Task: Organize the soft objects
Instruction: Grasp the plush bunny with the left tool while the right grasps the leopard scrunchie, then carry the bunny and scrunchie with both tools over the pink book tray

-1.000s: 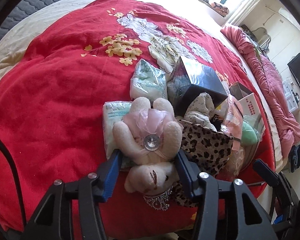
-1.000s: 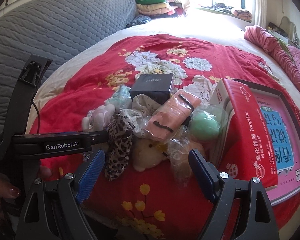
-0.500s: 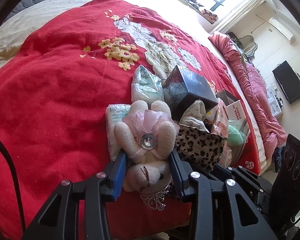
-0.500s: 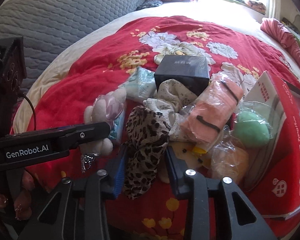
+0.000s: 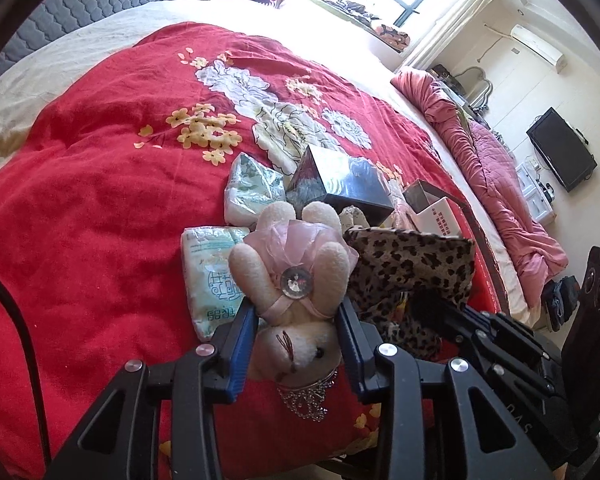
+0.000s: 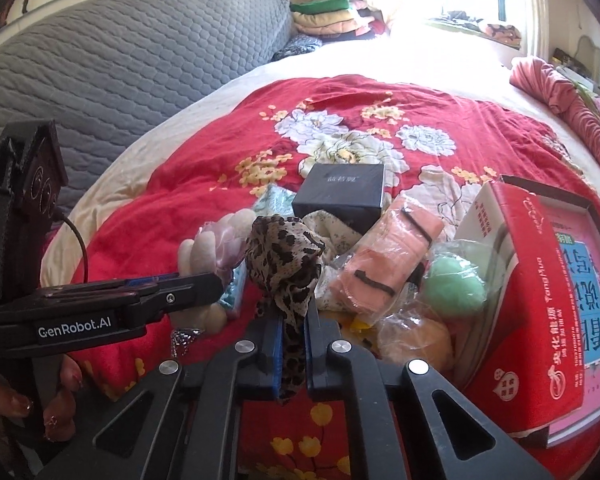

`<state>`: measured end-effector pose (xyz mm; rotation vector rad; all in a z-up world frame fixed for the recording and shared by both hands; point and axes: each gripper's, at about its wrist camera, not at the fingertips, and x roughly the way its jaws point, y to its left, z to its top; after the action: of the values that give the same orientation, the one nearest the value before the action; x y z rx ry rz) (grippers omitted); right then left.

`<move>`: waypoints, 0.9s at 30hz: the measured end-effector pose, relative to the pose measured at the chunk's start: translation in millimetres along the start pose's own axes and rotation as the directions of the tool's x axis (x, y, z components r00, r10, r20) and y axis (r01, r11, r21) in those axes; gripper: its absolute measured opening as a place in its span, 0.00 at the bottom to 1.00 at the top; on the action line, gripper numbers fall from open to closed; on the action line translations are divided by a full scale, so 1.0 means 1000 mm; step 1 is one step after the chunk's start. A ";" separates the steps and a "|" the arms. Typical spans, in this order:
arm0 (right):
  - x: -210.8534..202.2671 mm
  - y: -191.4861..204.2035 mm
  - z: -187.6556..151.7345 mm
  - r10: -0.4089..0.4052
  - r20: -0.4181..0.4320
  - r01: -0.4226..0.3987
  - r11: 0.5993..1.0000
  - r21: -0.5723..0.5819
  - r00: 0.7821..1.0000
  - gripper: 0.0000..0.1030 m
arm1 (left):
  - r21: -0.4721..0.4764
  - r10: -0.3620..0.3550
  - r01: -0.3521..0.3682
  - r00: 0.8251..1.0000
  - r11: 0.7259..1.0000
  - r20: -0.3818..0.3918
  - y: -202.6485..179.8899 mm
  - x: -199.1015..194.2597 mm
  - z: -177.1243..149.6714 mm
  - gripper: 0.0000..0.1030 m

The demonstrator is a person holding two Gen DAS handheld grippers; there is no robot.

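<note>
A cream plush bunny (image 5: 296,296) with a pink bow lies head toward me on the red bedspread; my left gripper (image 5: 296,320) is shut on the bunny at its neck. My right gripper (image 6: 292,332) is shut on a leopard-print cloth (image 6: 286,264), which stands up from the pile; it also shows in the left wrist view (image 5: 416,264). The bunny shows in the right wrist view (image 6: 216,248) behind my left gripper's finger. A cream floral cloth (image 6: 332,236), a peach pouch in plastic (image 6: 384,264), a green sponge (image 6: 452,288) and an orange one (image 6: 420,340) lie in the pile.
A black box (image 6: 340,192) stands behind the pile. A red carton (image 6: 540,300) lies at the right. Two tissue packs (image 5: 212,280) (image 5: 252,188) lie left of the bunny. A grey headboard (image 6: 100,72) is at the back left.
The left jaws have closed tighter on the bunny. The right jaws have closed on the leopard cloth and raised it.
</note>
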<state>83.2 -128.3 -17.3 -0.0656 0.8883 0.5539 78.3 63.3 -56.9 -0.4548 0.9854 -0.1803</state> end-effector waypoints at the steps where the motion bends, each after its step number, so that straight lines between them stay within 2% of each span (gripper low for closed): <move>1: -0.004 -0.001 0.002 0.001 0.012 -0.001 1.000 -0.004 1.000 0.07 | 0.005 0.007 -0.007 1.000 1.000 0.006 -0.002 -0.002 0.000 0.38; 10: -0.037 0.004 0.009 0.012 0.091 -0.009 0.999 -0.033 0.996 0.07 | 0.071 0.068 -0.071 0.996 0.995 0.054 -0.027 -0.021 -0.009 0.38; 27: -0.106 -0.009 0.019 -0.029 0.234 0.036 0.999 -0.024 0.972 0.07 | 0.146 0.097 -0.117 0.986 0.982 0.137 -0.081 -0.060 -0.004 0.38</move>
<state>48.5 -176.4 72.7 -0.0394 0.6485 0.5315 47.0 11.1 23.1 -0.2677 0.8595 -0.1267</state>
